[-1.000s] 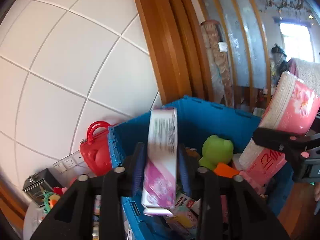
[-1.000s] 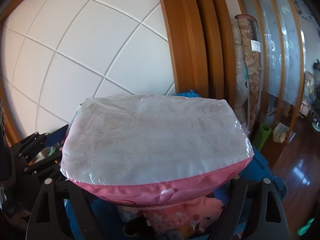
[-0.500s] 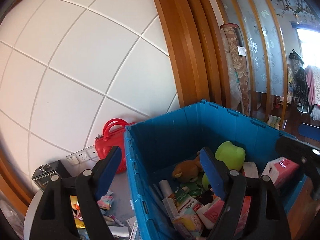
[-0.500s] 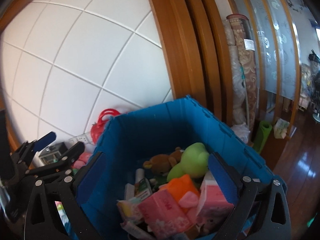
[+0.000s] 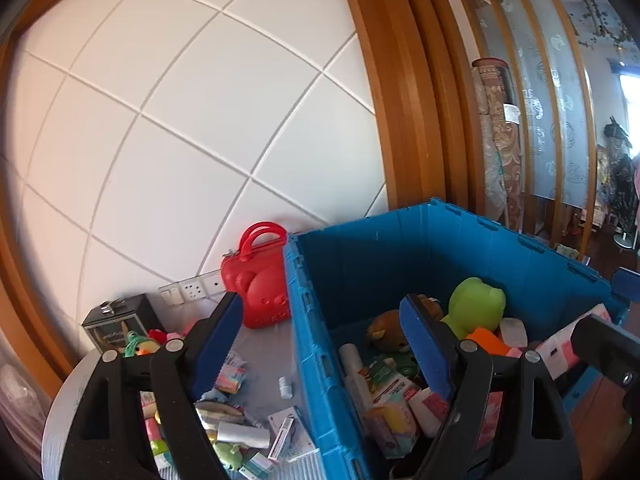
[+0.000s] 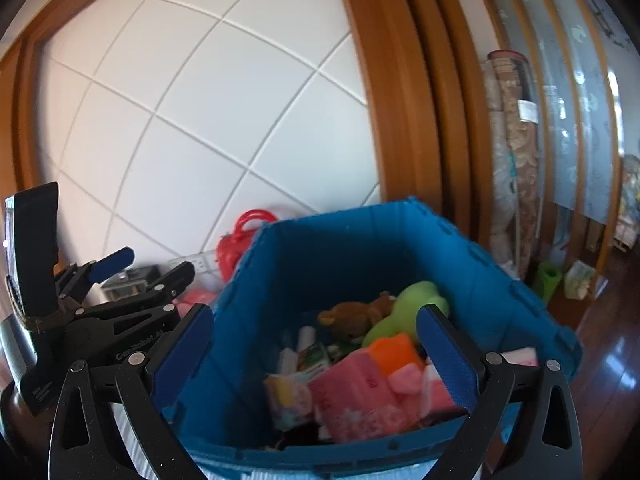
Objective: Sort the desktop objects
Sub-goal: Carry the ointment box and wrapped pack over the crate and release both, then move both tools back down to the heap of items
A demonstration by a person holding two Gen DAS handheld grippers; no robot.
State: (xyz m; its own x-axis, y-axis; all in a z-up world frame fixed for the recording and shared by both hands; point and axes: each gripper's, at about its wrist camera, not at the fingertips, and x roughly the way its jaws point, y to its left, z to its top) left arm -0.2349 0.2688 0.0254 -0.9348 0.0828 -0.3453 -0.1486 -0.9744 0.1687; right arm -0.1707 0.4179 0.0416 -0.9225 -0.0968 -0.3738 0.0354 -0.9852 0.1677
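Grippers: left gripper (image 5: 320, 332) and right gripper (image 6: 314, 336) now gape empty, their packs released, apparently into blue crate (image 5: 460, 240) lower right.

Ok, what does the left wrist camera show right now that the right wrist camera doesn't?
Left wrist only: loose packets and a small white bottle lying on the grey tabletop.
Right wrist only: the left gripper from the side, and a green roll on the floor.
Both: the blue crate, green plush, brown bear and red case. Both grippers are open and empty.
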